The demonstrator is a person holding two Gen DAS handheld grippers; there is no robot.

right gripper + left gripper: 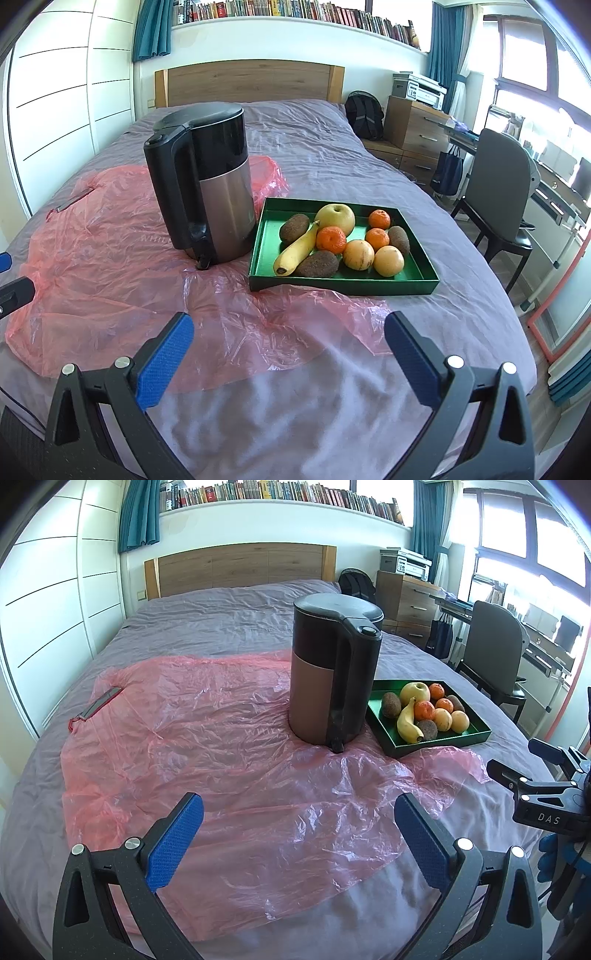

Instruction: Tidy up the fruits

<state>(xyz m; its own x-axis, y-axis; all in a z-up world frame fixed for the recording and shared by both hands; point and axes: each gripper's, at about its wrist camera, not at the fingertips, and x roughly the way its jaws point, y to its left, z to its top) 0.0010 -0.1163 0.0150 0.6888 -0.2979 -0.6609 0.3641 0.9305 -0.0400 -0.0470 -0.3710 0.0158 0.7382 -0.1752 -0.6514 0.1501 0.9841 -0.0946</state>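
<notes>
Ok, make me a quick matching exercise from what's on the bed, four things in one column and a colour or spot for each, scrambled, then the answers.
Things:
1. banana
2. kettle
3. tray
4. plastic sheet

Descriptions:
A. green, holding the fruit
B. yellow, lying in the tray's left part
C. pink, spread over the bedcover
D. black and metallic, standing left of the tray

Pairs: 1-B, 2-D, 3-A, 4-C

kettle (207, 184) hides tray's (343, 286) left wall | book spines (280, 493) unreadable
</notes>
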